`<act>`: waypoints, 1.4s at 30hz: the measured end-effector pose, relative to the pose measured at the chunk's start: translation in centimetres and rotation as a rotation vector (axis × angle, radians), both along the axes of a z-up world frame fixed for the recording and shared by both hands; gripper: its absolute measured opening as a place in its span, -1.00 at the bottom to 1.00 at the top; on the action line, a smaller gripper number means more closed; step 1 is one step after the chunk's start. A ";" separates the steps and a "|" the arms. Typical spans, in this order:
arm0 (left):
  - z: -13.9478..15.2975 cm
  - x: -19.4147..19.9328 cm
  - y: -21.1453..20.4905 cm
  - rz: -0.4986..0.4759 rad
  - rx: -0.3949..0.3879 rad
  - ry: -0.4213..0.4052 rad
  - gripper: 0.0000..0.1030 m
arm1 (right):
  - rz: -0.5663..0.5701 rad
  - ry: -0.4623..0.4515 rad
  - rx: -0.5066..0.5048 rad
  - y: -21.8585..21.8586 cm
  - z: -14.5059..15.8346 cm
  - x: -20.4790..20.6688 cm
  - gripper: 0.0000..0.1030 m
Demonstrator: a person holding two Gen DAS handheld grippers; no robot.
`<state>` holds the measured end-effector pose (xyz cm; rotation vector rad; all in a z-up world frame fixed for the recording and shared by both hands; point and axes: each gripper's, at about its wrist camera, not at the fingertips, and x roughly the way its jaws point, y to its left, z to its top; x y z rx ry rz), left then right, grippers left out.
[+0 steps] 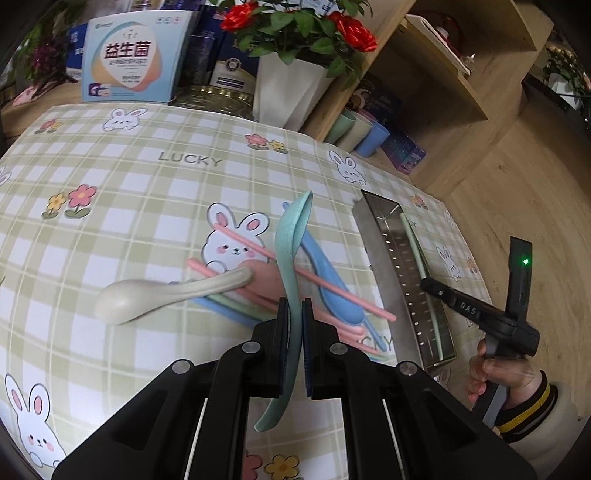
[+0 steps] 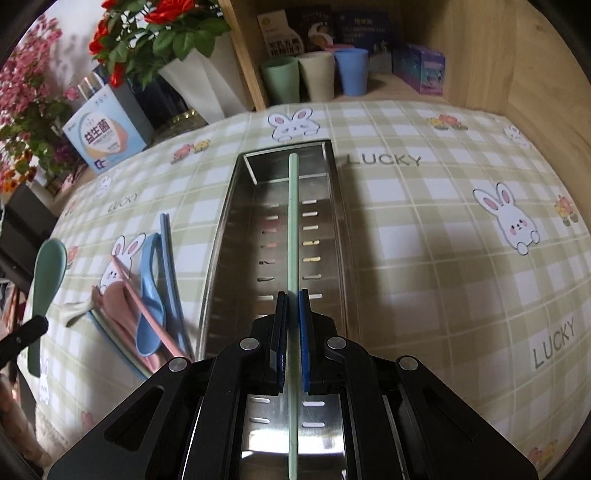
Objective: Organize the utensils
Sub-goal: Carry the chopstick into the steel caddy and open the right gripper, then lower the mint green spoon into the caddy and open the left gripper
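Left gripper point(image 1: 294, 310): clamped on teal spoon point(image 1: 291, 254), lifted above the utensil pile point(image 1: 266, 291). Right gripper point(image 2: 293, 306): clamped on green chopstick point(image 2: 292, 221), over the steel tray point(image 2: 221, 236). Worktop point(image 2: 424, 258): bare right of the tray, wooden wall point(image 2: 517, 55) beyond.

Wooden shelf unit point(image 1: 436, 70), wood floor point(image 1: 524, 192), checked bunny tablecloth point(image 1: 147, 177), red-flowered plant point(image 1: 295, 22)

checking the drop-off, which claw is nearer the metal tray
Right. The right claw hangs over the metal tray, shut on a green chopstick. The left claw is beside it, over the utensil pile, holding a green spoon.
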<state>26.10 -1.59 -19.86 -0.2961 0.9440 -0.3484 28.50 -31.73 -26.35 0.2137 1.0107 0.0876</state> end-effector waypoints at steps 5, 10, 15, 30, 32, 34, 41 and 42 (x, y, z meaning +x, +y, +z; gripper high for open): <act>0.1 1.4 -1.2 -0.015 -0.005 0.023 -0.87 | 0.001 0.037 -0.019 0.2 -0.6 0.5 -0.88; -0.3 2.3 -2.2 -0.025 -0.001 0.041 -0.87 | -0.008 0.055 -0.034 0.2 -0.7 0.8 -0.87; -1.0 2.8 -2.3 -0.011 0.025 0.073 -0.87 | -0.013 0.053 -0.040 0.2 -0.3 1.0 -0.87; -0.3 3.1 -3.5 -0.015 0.017 0.121 -0.87 | -0.045 0.021 -0.066 -0.7 2.6 0.2 -0.85; 0.0 3.2 -4.2 -0.023 0.015 0.128 -0.87 | -0.054 0.014 -0.073 -1.3 3.1 -0.2 -0.49; 0.3 3.3 -5.2 -0.033 0.011 0.131 -0.87 | -0.067 -0.011 -0.073 -2.0 3.6 -0.7 0.04; 0.0 4.0 -9.3 -0.063 -0.006 0.184 -0.87 | -0.086 -0.014 -0.047 -4.7 4.1 -1.7 0.13; -0.1 4.2 -9.9 -0.069 -0.014 0.191 -0.87 | -0.089 -0.009 -0.040 -5.1 4.0 -1.8 0.16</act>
